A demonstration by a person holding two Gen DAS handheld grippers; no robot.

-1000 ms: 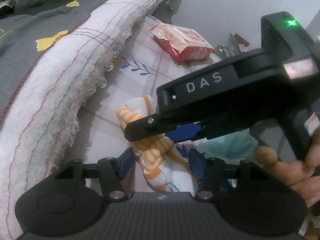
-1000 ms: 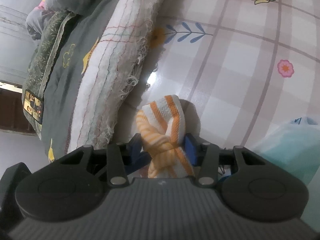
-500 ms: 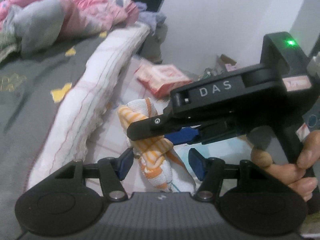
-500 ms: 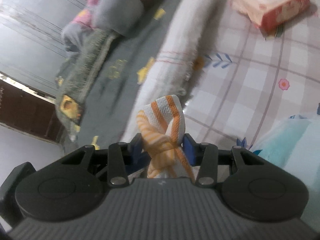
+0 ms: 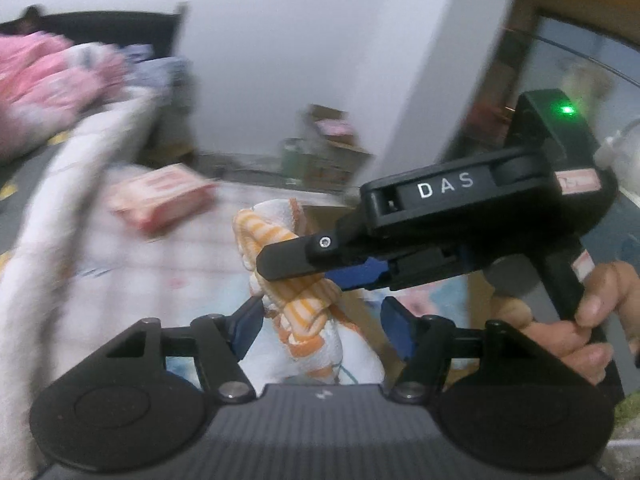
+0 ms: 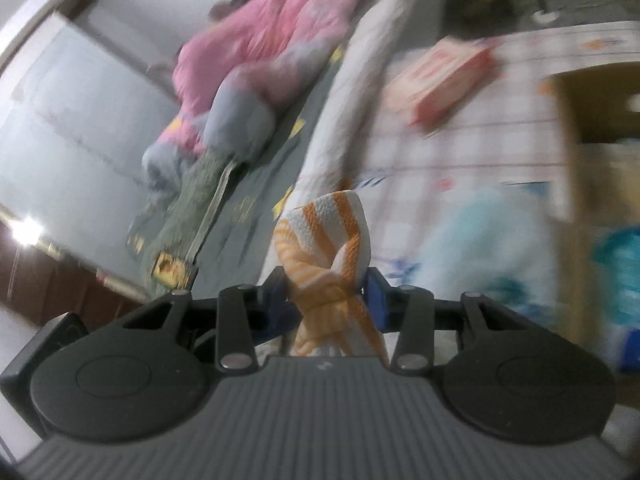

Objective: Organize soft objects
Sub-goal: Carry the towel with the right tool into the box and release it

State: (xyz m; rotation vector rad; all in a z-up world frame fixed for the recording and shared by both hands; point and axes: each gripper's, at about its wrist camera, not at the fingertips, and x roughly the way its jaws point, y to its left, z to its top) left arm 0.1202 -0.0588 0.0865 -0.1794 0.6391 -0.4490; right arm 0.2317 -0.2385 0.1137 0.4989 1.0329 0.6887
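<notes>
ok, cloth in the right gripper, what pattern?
Orange and white stripes, knotted towel; clearest in the right wrist view.

Both fisheye cameras sit close behind their grippers, tilted down over the bed. The left view faces a white wall; the right view looks along the bedding. Both share, though blurred, the orange-striped towel (image 5: 296,300) (image 6: 332,256) and what seems a pink packet (image 5: 160,196) (image 6: 440,76).

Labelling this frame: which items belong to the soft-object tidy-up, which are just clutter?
In play:
- orange-striped towel, knotted, clamped in right gripper
- left gripper, opening, pads clear of the towel

Lying about:
- pink packet
- white fringed blanket
- pink garment
- light-blue cloth
</notes>
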